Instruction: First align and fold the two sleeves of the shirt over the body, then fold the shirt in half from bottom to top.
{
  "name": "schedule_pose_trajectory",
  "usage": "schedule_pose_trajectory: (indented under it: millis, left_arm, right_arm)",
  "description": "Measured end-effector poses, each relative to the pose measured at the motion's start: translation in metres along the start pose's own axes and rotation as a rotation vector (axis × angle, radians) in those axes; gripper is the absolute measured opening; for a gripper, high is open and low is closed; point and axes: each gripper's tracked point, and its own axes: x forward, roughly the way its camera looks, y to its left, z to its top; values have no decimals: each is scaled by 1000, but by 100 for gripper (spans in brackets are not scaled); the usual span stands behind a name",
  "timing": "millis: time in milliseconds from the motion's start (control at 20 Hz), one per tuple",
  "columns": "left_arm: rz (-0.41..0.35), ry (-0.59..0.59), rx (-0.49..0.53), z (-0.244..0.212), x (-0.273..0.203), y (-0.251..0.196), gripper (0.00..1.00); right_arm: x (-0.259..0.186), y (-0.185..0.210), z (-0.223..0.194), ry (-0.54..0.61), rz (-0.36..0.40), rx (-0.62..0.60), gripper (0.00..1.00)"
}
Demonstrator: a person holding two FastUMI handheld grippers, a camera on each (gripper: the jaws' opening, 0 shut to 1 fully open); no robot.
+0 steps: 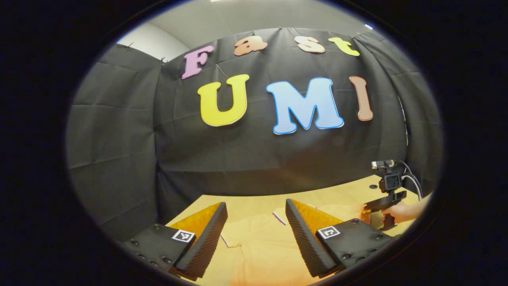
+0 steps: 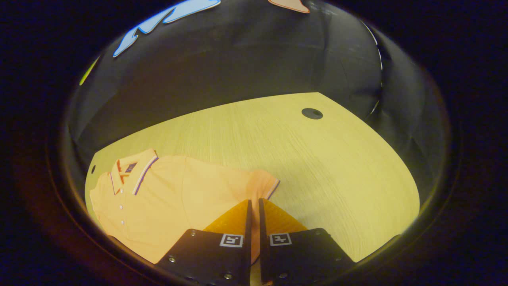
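Note:
An orange polo shirt (image 2: 178,194) lies flat on the wooden table (image 2: 317,167), its striped collar (image 2: 133,171) to the left in the right gripper view. My right gripper (image 2: 254,204) is shut on the shirt's short sleeve (image 2: 264,184), and cloth shows in the thin gap between its fingers. In the left gripper view my left gripper (image 1: 256,204) stands wide open just above the shirt (image 1: 262,246), with nothing between its fingers. Far off at the right edge of that view, a hand (image 1: 401,212) holds the right gripper (image 1: 367,209) at the shirt's edge.
The black cloth wall (image 1: 246,159) closes off the table's far side. A small dark round hole (image 2: 312,113) sits in the tabletop near its far right corner. Bare wood stretches to the right of the shirt.

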Motion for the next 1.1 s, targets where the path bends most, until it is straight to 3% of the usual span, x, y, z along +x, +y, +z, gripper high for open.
schedule_pose_trajectory:
  millis: [50, 100, 250, 550, 800, 1100]
  left_arm:
    - [1, -1, -1, 1, -1, 0, 100]
    - [2, -2, -2, 1, -1, 0, 100]
    - [7, -8, -2, 3, 0, 2, 100]
    - [25, -9, -14, -1, -6, 9, 100]
    - [41, -14, -34, -3, -7, 22, 100]
    - [53, -2, -68, -16, 9, 50, 100]
  right_arm:
    - [3, 0, -1, 0, 1, -9, 6]
    - [1, 0, 1, -4, 0, -20, 10]
    - [-14, 9, 16, -68, 5, -57, 10]
    - [-50, 59, 33, -150, 89, -182, 10]
    - [-59, 99, 22, -152, 155, -276, 10]
    - [-56, 123, -2, -104, 179, -327, 11]
